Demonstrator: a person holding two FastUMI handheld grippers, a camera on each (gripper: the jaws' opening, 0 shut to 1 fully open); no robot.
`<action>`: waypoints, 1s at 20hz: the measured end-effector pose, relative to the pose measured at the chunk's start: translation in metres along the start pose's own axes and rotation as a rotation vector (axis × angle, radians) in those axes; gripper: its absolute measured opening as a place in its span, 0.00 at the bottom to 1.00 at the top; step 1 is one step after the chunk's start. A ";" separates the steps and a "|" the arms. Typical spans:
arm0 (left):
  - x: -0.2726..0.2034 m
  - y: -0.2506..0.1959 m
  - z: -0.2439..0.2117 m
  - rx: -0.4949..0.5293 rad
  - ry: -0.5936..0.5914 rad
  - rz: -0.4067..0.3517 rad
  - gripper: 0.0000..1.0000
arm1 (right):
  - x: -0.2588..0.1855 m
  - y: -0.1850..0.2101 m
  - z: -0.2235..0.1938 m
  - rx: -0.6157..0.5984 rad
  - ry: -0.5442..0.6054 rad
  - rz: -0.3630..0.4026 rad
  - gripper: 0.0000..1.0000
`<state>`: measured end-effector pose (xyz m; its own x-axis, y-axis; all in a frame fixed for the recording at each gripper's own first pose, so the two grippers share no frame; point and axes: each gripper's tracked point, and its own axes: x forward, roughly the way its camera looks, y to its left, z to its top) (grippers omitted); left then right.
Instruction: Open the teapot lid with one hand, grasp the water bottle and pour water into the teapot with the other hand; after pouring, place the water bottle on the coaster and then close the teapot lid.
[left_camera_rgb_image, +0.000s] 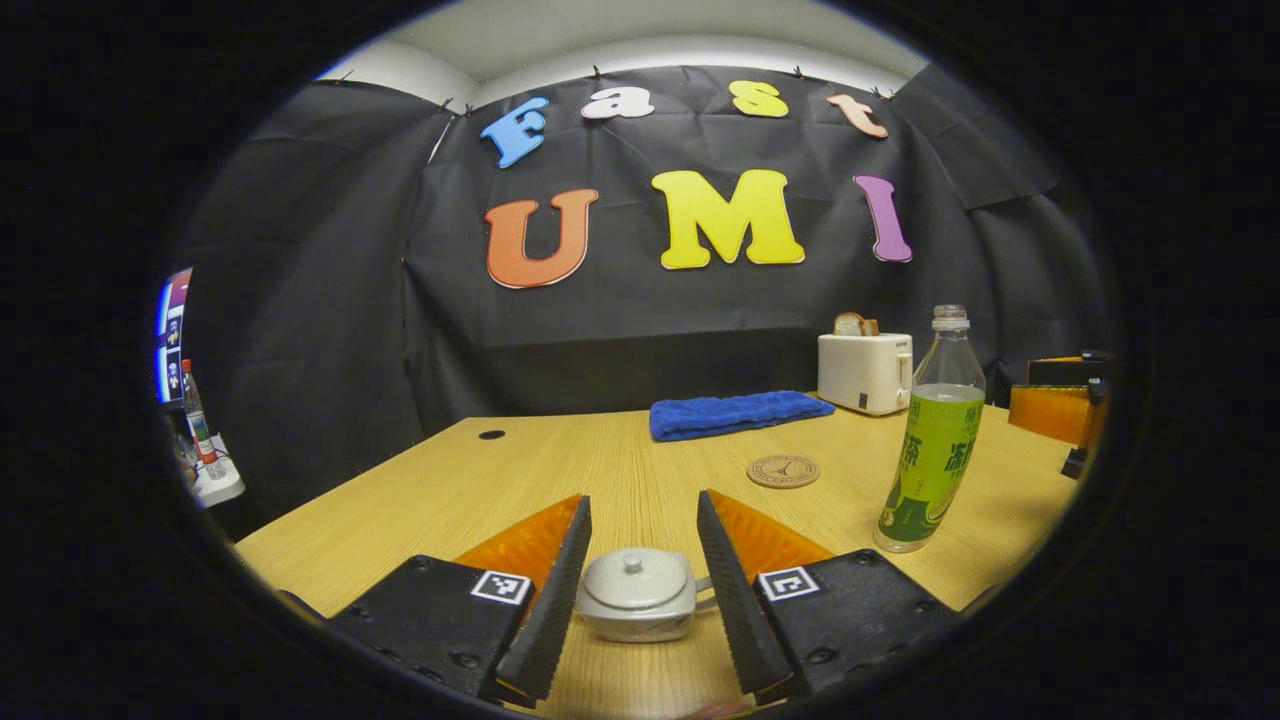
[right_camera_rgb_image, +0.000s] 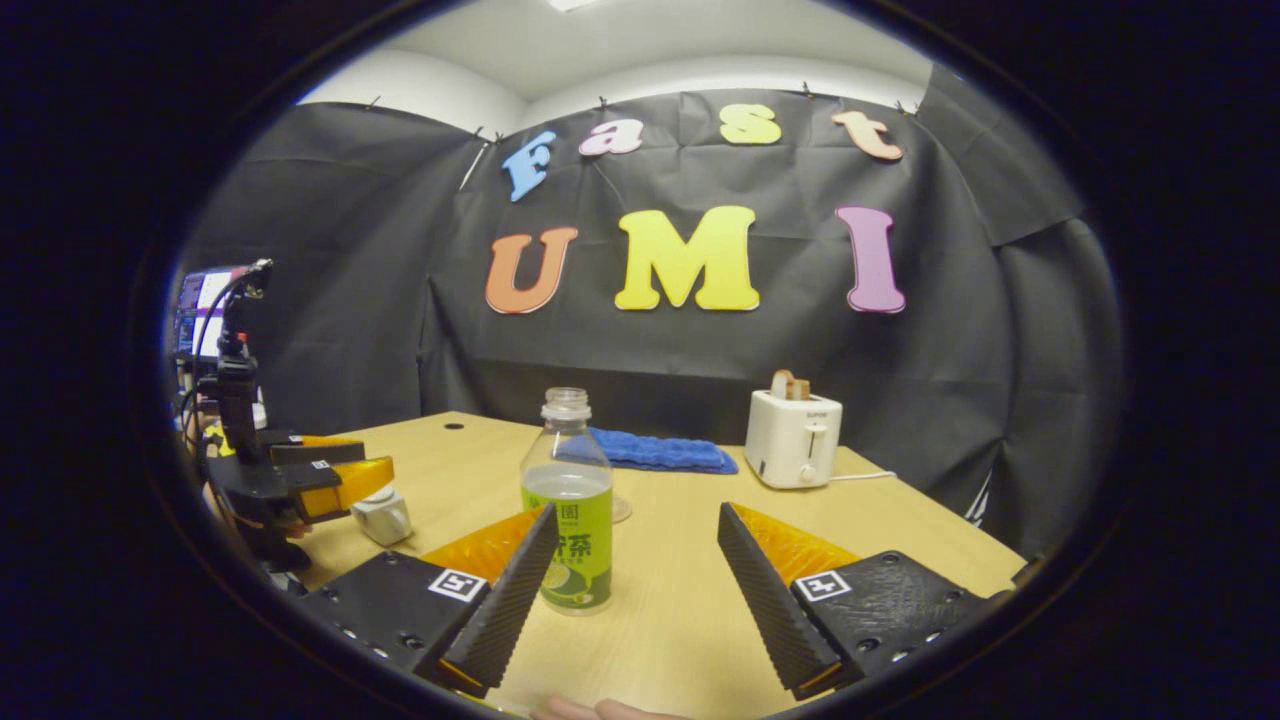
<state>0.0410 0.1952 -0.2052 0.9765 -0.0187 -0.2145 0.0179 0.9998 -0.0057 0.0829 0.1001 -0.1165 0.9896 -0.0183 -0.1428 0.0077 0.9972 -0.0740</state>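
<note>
On the left, the left gripper (left_camera_rgb_image: 640, 560) has its jaws open wide, and the teapot (left_camera_rgb_image: 640, 597) stands on the bench (left_camera_rgb_image: 620, 460) between them, its lid (left_camera_rgb_image: 634, 577) in place and nothing touching it yet. The pot looks like glazed ceramic, so I judge it hard, smooth and easy to chip; the lid is light and loose, and the small round knob (left_camera_rgb_image: 632, 563) on top is the natural place to pinch it, from straight above and with a gentle squeeze, because a glazed knob can slip out of the jaws. In the right gripper view the same gripper (right_camera_rgb_image: 345, 480) hovers at the pot (right_camera_rgb_image: 382, 515) near the left edge of the bench. Further right, the coaster (left_camera_rgb_image: 783, 470) lies flat, well apart from the pot and near the bottle (left_camera_rgb_image: 932, 440). The bottle is thin clear plastic with a green label, it has liquid up to about the shoulder and no cap is visible on its neck. I think it is rather heavy at the bottom and soft in the wall, so a hard grip could push liquid out; holding it at the label, around the middle of the body, seems safest. The right gripper (right_camera_rgb_image: 635, 570) also has open jaws, and the bottle (right_camera_rgb_image: 568, 500) stands just ahead of the left one, not gripped.
</note>
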 end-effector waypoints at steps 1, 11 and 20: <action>0.002 0.002 -0.004 -0.005 0.006 0.001 0.64 | 0.004 0.004 -0.003 0.006 0.004 0.014 0.96; 0.012 0.001 -0.024 -0.025 0.063 -0.011 0.22 | 0.019 0.010 -0.014 -0.027 0.032 0.040 0.96; 0.010 0.004 -0.020 -0.039 0.064 -0.016 0.05 | 0.014 0.019 -0.028 0.006 0.086 0.058 0.95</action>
<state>0.0463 0.1992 -0.2267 0.9606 -0.0355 -0.2758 0.0234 0.9986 -0.0473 0.0933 0.1168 -0.1473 0.9723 0.0341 -0.2311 -0.0485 0.9972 -0.0570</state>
